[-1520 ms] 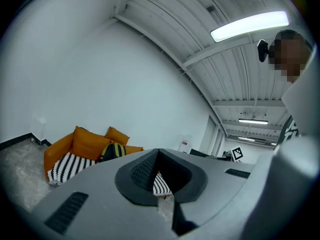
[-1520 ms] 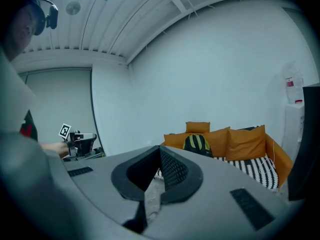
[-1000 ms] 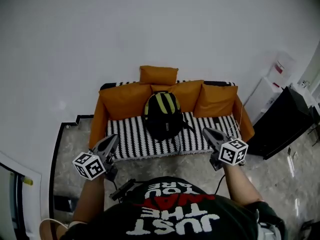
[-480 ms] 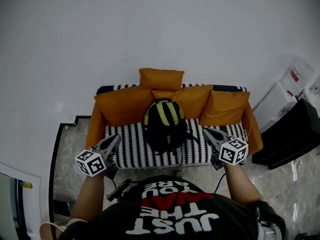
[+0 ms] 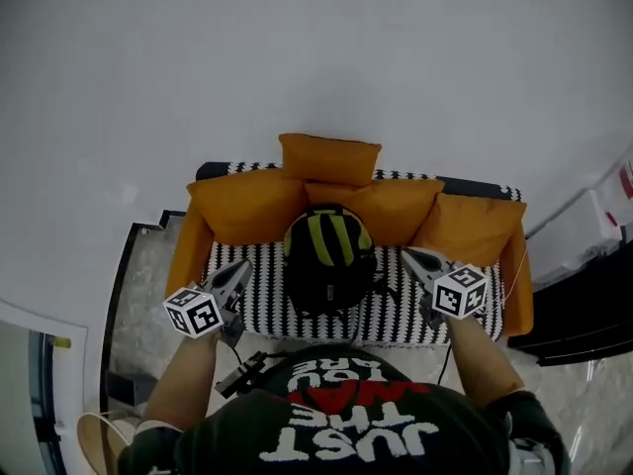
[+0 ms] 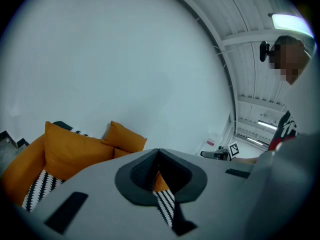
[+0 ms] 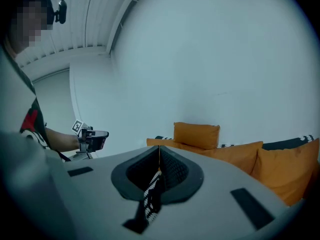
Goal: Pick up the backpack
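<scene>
Two tools, your left gripper (image 5: 240, 269) and right gripper (image 5: 408, 254), flank the black-and-yellow backpack (image 5: 329, 260) in the head view. It sits propped upright on the striped sofa (image 5: 265, 287) against orange cushions (image 5: 247, 206), and you seem poised for a two-sided lift. Left gripper view: jaws pinched together, empty; right gripper view: likewise.

Black, yellow-striped backpack (image 5: 327, 265); orange cushions (image 5: 247, 206)
</scene>
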